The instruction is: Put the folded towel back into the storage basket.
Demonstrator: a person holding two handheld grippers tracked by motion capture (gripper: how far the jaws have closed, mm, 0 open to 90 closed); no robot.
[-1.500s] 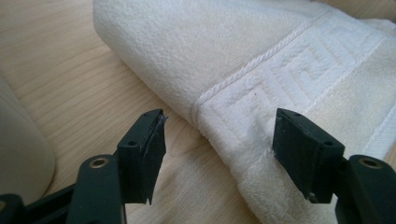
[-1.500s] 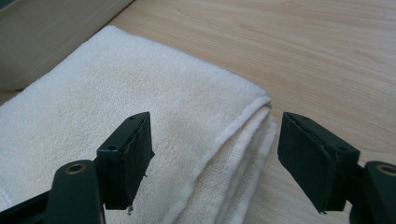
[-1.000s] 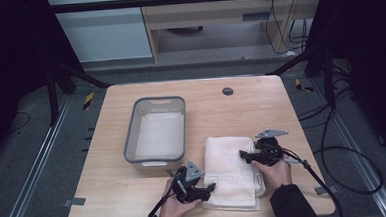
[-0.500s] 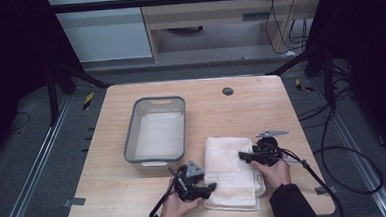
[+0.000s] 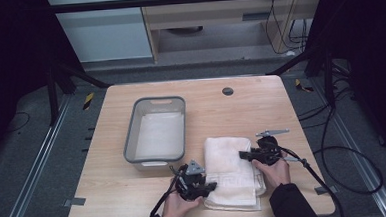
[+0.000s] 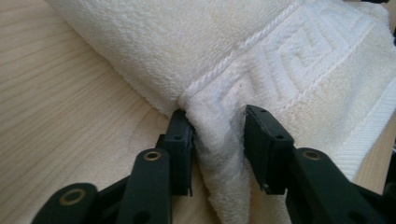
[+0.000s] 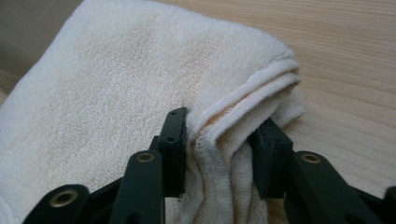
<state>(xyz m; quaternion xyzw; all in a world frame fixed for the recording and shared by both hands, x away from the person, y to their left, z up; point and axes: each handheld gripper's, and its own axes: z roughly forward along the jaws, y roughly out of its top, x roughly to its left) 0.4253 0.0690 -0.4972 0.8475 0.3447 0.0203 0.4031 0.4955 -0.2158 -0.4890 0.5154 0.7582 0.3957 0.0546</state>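
Towel [image 5: 232, 170] lies folded near the front edge of the table [image 5: 281, 109], just right of the grey tub [image 5: 157, 133], with the left gripper [image 5: 197, 184] and right gripper [image 5: 256, 154] at its two sides. In the left gripper view, the jaws pinch a bunched patterned corner. In the right gripper view, the jaws squeeze the stacked folded edges. Lifting both sides together should keep it neat, I think. Bare wood beyond the towel leaves room.
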